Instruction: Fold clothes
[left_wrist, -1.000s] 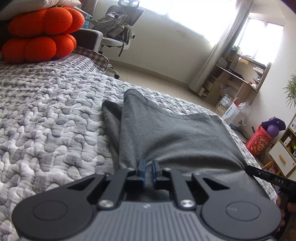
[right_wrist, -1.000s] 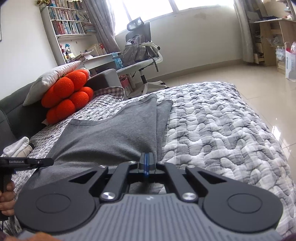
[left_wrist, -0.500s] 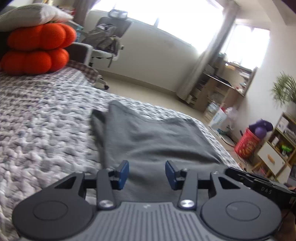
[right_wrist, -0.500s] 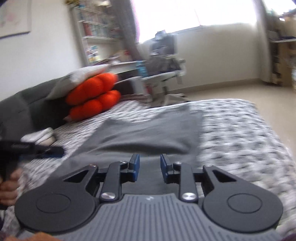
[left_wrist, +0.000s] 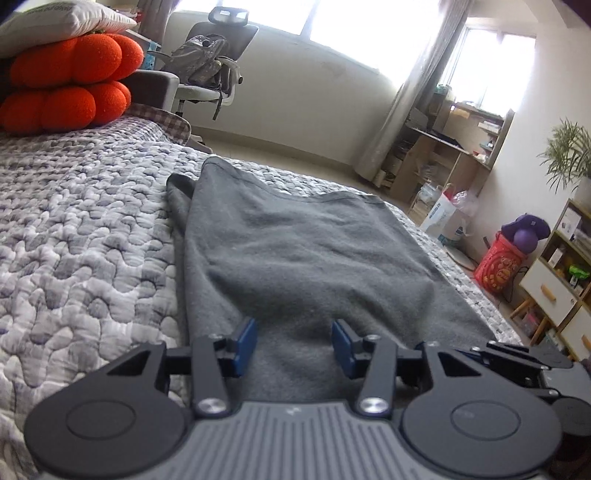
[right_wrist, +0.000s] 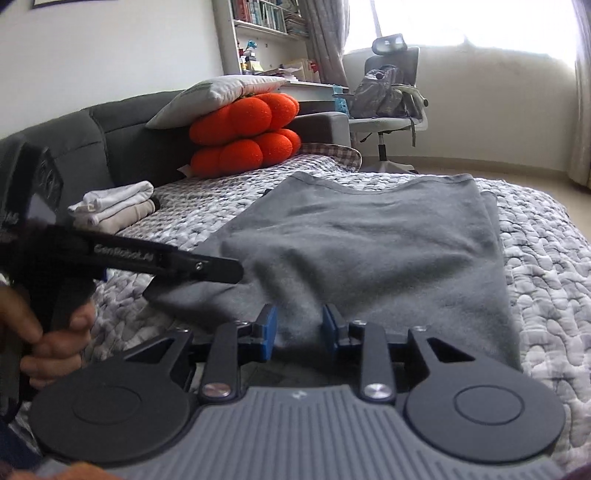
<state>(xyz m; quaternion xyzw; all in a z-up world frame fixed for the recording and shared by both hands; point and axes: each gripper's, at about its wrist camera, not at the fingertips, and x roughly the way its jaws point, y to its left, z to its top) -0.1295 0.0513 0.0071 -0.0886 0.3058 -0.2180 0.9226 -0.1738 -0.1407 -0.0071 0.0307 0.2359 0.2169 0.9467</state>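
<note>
Opening claws, left (left_wrist: 294, 341) and right (right_wrist: 298, 331), straddle grey garment (right_wrist: 369, 251); folded whites (right_wrist: 114, 206) nearby.

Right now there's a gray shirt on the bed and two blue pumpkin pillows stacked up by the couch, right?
Almost. The pumpkin pillows are orange, not blue; the right wrist view shows them stacked by the couch. The gray shirt does lie on the bed.

I count one grey garment (right_wrist: 369, 251) on my one quilted bed (left_wrist: 81, 236), two orange pumpkin cushions (right_wrist: 243, 133) stacked under one white pillow (right_wrist: 218, 92), one pile of folded clothes (right_wrist: 114, 206), one office chair (right_wrist: 391, 88) carrying one backpack (right_wrist: 376, 92), and one potted plant (left_wrist: 569, 155).
</note>
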